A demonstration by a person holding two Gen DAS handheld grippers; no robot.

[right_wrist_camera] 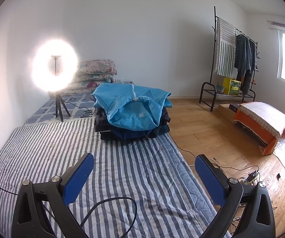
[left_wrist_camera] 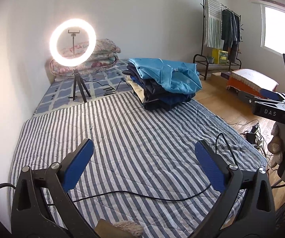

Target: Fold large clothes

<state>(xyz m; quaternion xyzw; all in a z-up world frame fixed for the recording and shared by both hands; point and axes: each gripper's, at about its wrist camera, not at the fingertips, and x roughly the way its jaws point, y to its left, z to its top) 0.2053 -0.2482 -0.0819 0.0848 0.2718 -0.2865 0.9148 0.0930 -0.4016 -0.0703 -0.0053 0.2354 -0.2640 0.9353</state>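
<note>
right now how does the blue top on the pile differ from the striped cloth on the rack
The blue top is plain bright blue; the striped cloth is white with grey-green stripes. The blue top lies crumpled on the clothes pile on the bed; the striped cloth hangs flat from the rack. Neither is held.

Lit ring light, clothes rack, perhaps quilts stacked behind.

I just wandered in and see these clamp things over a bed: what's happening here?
A person holds a gripper in each hand above a striped quilt. The left gripper and the right gripper are both wide open and hold nothing. A pile of clothes, topped by a light blue garment, waits further up the bed, untouched. No folding is under way at this moment.
</note>
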